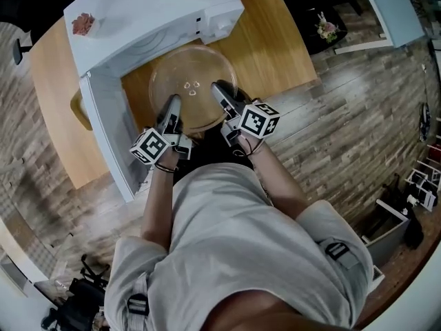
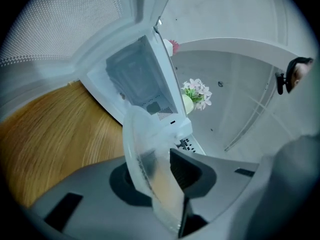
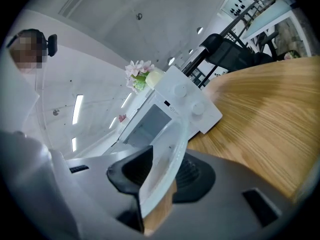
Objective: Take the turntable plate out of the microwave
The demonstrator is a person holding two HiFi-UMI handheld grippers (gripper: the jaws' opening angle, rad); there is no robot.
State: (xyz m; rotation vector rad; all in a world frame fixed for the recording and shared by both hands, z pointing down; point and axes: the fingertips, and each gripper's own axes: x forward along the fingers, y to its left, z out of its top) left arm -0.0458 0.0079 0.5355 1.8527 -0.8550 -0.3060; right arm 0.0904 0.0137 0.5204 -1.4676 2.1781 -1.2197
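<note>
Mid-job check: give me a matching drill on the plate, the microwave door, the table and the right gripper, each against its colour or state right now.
Things:
1. plate
2. microwave door
3. table
4. right gripper

Colour or state:
A. swung wide open
B. light brown wood
C. clear glass
D. shut on the plate's near rim

Pairs: 1-C, 2-A, 3-B, 4-D
</note>
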